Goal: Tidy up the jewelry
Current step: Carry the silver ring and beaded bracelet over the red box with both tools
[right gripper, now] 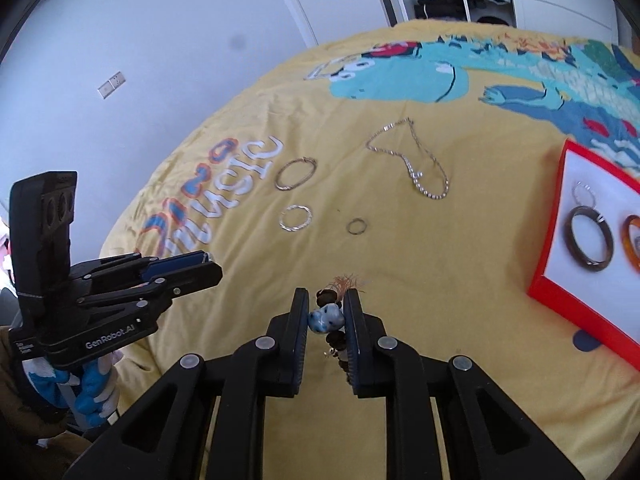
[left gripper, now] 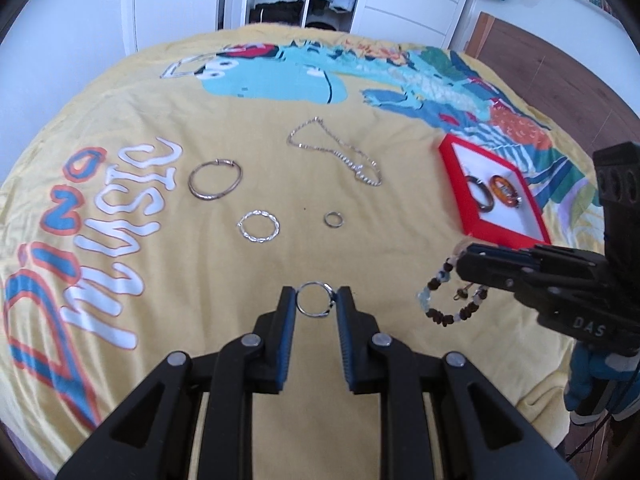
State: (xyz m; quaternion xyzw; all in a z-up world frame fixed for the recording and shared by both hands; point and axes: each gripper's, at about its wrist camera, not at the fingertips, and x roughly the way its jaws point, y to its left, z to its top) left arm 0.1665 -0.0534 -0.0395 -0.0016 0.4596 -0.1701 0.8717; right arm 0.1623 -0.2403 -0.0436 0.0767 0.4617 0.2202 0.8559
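Jewelry half sorted: three rings lie in my red box; left gripper pinches a ring, right gripper clamps a beaded bracelet; four pieces remain mid-bed.

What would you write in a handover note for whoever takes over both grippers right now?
Left gripper: shut on a thin ring, held above the yellow blanket.
Right gripper: shut on a bead bracelet, also lifted.
Red tray, to the right: already holds a dark bangle, an orange bangle and a small silver ring.
Still on the blanket: chain, hoop, twisted ring, small ring.
Left to do: place both held pieces in the tray, then the four loose ones.
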